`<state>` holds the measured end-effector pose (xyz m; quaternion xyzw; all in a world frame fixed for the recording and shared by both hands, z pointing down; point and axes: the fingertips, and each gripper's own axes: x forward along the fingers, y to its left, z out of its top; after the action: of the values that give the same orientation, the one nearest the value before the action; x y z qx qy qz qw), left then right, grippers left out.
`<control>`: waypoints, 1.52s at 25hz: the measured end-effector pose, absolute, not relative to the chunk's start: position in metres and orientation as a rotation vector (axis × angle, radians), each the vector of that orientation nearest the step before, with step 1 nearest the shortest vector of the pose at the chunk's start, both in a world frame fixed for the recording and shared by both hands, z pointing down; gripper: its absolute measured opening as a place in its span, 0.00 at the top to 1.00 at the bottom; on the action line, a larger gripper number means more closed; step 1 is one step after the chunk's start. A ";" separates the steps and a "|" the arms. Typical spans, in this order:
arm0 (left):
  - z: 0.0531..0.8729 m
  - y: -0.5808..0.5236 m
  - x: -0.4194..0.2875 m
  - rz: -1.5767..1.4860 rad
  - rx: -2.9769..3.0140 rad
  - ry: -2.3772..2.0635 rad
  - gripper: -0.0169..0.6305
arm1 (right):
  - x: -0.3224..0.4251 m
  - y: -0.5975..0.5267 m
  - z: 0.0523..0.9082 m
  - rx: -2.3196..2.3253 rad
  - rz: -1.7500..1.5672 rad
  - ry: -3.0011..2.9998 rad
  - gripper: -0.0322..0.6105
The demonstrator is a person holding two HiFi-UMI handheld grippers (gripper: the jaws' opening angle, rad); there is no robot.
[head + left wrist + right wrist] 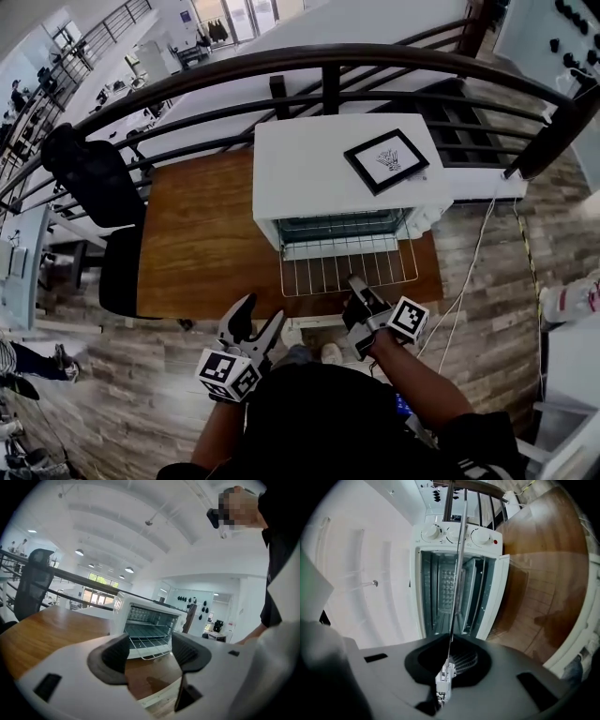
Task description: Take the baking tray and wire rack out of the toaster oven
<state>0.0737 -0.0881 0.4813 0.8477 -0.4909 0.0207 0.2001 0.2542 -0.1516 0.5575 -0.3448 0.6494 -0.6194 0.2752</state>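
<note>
The wire rack (347, 267), clamped at its near edge in the right gripper's (359, 292) closed fingers, sticks mostly out of the open toaster oven (319, 178) on the wooden tabletop (197, 234), the left gripper (262, 315) hovers wide-fingered and empty, and the baking tray apparently remains inside.

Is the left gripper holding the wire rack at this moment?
No, the left gripper is open with nothing between its jaws, while the right gripper is shut on the wire rack.
</note>
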 end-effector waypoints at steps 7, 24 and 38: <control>0.482 -0.074 0.093 0.070 2.381 -1.351 0.53 | 0.257 -0.132 0.548 -0.853 -1.706 1.695 0.95; 0.480 -0.024 0.082 -0.026 2.311 -1.412 0.53 | 0.265 -0.071 0.529 -0.804 -1.718 1.782 0.95; 0.489 0.000 -0.013 -0.002 2.398 -1.237 0.53 | 0.170 -0.018 0.526 -0.914 -1.667 1.819 0.96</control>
<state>-0.0131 0.0005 0.4891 0.8671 -0.4471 -0.0006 0.2198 0.1697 -0.0179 0.5261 -0.3361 0.6689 -0.6129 0.2527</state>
